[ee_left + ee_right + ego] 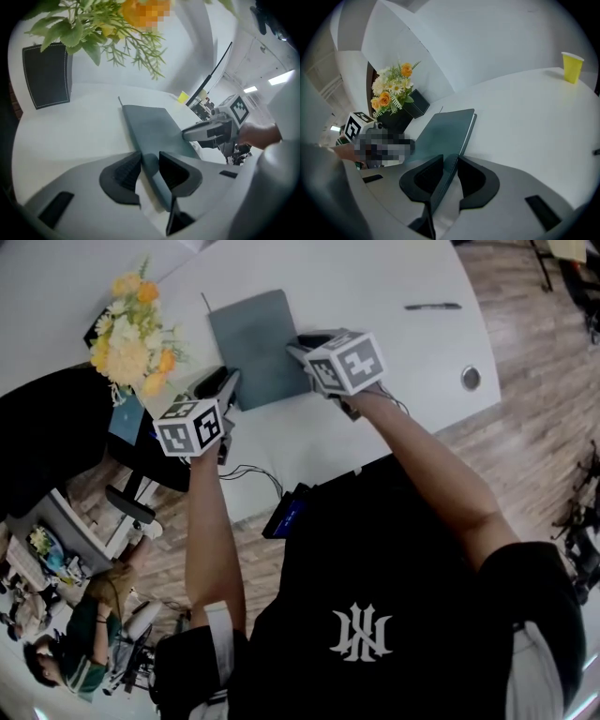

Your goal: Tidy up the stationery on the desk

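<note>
Black T-shirt (394, 549), white emblem (360, 632), white sleeve bands (219, 629); grey left hand-held gripper (150, 169) and right hand-held gripper (451, 172).

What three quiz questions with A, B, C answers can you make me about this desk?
1. Where is the pen?
A. on top of the notebook
B. on the bare desk, apart from the notebook
C. between a gripper's jaws

2. What colour is the cup?
A. yellow
B. red
C. blue

3. What are the left gripper and right gripper doing?
A. both open, holding nothing
B. both shut on the notebook
C. one holds the cup

Answers:
1 B: the head view shows the pen alone on the white desk, off to the notebook's right.
2 A: the right gripper view shows a yellow cup.
3 B: each gripper view shows the notebook's edge pinched between its jaws.
</note>
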